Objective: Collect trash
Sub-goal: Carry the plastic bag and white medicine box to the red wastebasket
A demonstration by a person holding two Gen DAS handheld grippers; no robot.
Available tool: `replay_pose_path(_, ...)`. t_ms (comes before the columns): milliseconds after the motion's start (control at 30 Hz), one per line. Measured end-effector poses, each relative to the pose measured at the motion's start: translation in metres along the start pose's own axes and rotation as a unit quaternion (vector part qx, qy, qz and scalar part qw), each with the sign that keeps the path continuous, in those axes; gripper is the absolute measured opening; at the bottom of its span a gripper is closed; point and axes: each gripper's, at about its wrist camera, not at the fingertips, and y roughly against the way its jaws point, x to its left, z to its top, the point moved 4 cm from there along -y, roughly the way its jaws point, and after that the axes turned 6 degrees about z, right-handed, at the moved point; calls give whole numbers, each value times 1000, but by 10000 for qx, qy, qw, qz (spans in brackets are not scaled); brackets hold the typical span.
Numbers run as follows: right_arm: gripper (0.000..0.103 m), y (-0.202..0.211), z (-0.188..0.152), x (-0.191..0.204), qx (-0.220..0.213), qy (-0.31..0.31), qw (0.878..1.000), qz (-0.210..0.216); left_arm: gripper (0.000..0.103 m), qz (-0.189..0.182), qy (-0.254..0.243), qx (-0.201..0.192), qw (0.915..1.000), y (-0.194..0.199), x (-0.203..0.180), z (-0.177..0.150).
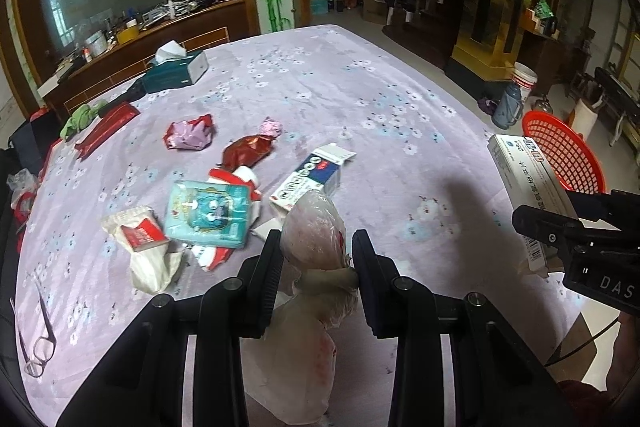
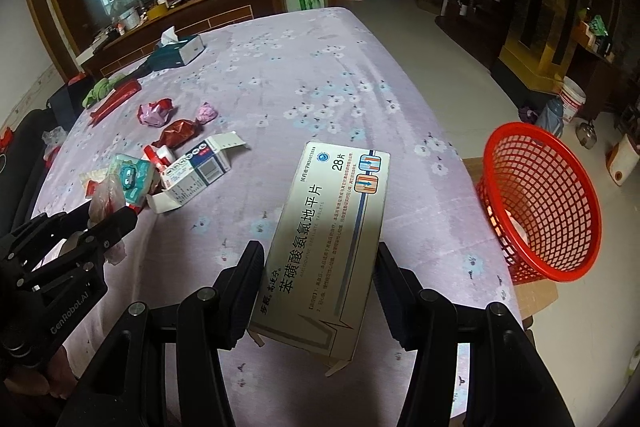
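Red basket (image 2: 540, 203), one, left gripper (image 1: 316, 259) clamping plastic bag (image 1: 312, 227), right gripper (image 2: 316, 279) clamping medicine box (image 2: 332, 227).

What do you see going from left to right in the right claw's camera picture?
Left claw pinching a plastic bag → blue cartoon packet → opened blue-and-white carton → white medicine box held in the right claw → red basket past the table's edge.

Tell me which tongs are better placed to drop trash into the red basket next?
Right. The right tongs hold the white medicine box beside the red mesh plastic basket; the left tongs are farther away.
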Motion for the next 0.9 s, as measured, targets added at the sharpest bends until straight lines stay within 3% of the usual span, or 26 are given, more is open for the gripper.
replay_pose_path(233,59,6,-1,-21,-11,-202,9998,-28,34,-192,-150,-5,9997,-2,-21,6)
replay_pose_path(400,59,12,1,-40,-84,-441,9990,9,34,-602,-178,-92,9980,0,-39,15)
replay_pose_path(567,59,21,4,-62,-206,-662,9976,1,34,-757,-302,-118,9966,0,-58,26)
replay_pose_path(900,59,53,16,-165,-585,-1637,9842,-342,34,-1367,-921,-244,9860,1,-137,71)
